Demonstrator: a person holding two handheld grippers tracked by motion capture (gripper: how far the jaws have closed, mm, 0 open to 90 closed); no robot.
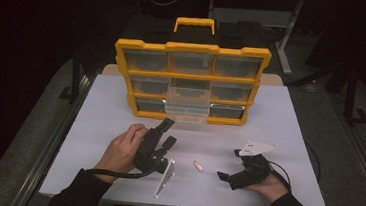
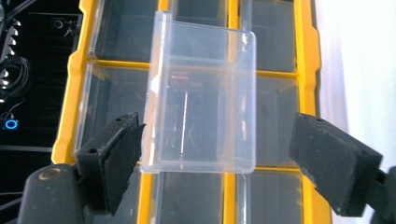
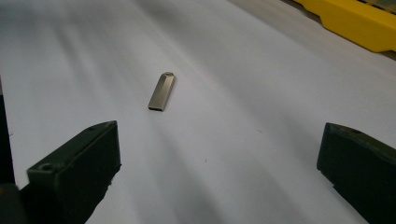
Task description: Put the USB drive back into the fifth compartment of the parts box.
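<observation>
the left tool [image 1: 168, 132] stands with jaws wide apart and holds nothing, aimed at the clear drawer [image 2: 201, 102] pulled out of the middle of the yellow organizer [image 1: 189, 78] at twelve o'clock on the worktop [image 1: 93, 125]. the right tool [image 1: 231, 165] rests wide open and empty, facing the small metal stick [image 3: 162, 91] lying between the two tools.
</observation>
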